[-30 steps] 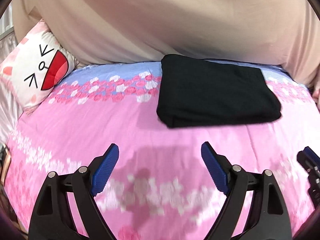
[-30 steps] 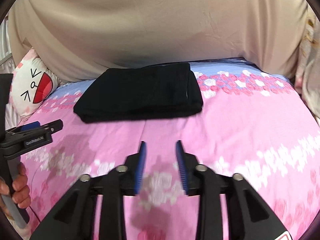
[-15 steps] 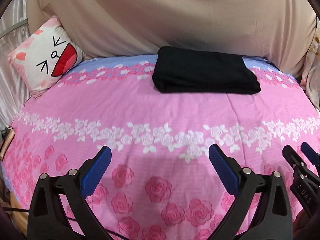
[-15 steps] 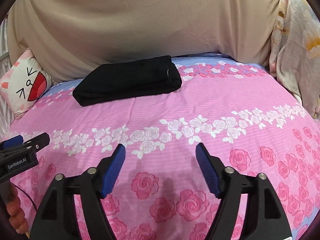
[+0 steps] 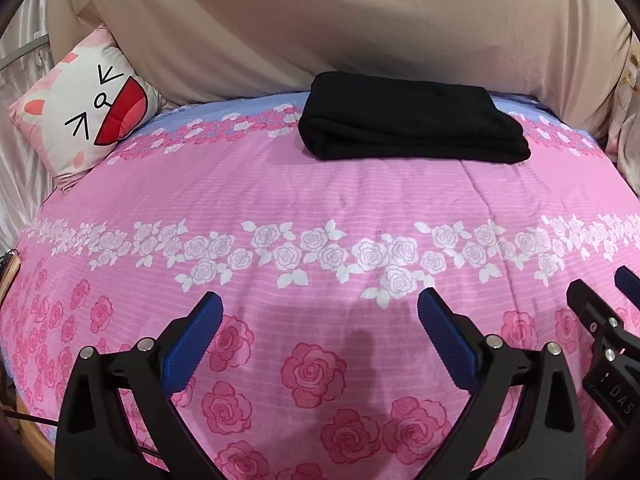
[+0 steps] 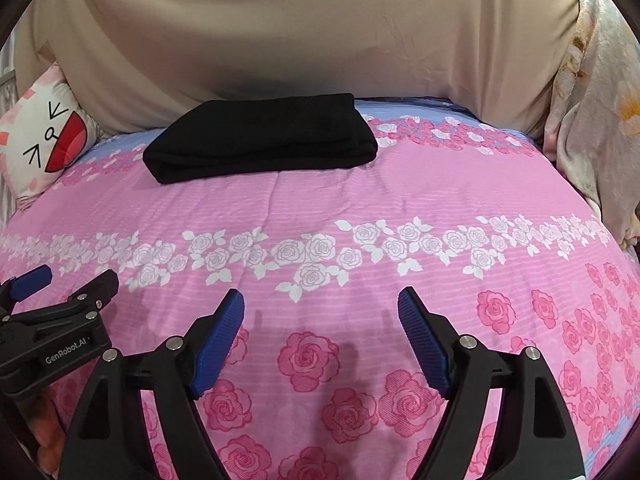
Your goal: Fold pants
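Observation:
Black pants (image 5: pixel 412 124) lie folded into a flat rectangle at the far side of the pink rose-print bed (image 5: pixel 280 200), close to the beige sheet behind. They also show in the right wrist view (image 6: pixel 264 138). My left gripper (image 5: pixel 320 312) is open and empty, hovering over the near part of the bed, far from the pants. My right gripper (image 6: pixel 320 306) is open and empty, beside the left one. Each gripper shows at the edge of the other's view: the right one (image 5: pixel 600 312), the left one (image 6: pixel 64 284).
A white cat-face cushion (image 5: pixel 88 116) leans at the far left of the bed. A beige sheet (image 5: pixel 320 20) hangs behind the bed. A floral blanket (image 6: pixel 596 120) is piled at the right edge. A wooden bed edge (image 5: pixel 10 276) shows at the left.
Both grippers have pulled back from the folded pants toward the near side of the bed. The right gripper's jaws have opened wide from nearly closed. The pants have stayed in place.

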`<action>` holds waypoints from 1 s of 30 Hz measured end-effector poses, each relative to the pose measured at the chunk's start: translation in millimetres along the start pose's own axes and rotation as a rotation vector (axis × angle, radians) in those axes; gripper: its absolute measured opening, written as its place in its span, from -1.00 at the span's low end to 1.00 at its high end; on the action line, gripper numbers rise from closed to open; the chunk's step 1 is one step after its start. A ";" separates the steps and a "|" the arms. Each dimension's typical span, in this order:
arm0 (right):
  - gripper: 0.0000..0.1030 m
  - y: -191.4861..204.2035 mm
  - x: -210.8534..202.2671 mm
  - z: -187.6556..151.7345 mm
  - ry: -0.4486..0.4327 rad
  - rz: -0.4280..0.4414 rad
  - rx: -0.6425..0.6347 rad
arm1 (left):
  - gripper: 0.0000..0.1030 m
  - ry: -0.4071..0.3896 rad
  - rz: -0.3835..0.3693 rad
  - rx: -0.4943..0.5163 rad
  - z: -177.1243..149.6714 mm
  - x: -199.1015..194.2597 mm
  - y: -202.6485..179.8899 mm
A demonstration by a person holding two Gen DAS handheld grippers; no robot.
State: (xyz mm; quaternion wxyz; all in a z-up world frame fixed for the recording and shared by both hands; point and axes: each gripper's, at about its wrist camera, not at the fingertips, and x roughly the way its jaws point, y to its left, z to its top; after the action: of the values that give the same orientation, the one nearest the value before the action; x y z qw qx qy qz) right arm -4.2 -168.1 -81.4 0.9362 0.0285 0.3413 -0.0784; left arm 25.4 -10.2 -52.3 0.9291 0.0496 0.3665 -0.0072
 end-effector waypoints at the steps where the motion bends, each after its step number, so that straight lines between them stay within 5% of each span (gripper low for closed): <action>1: 0.56 0.3 0.8 0.0 0.005 0.001 -0.001 | 0.86 -0.007 -0.003 -0.002 -0.3 -0.9 0.4; 30: 0.61 2.7 6.5 -0.6 0.032 -0.027 -0.020 | 0.87 0.025 -0.050 -0.019 -1.4 6.1 2.1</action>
State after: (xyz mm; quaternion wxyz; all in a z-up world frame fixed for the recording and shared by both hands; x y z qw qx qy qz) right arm 0.7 -166.2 -86.1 0.9298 0.0157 0.3572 -0.0870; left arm 29.0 -7.9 -57.3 0.9243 0.0319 0.3794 -0.0265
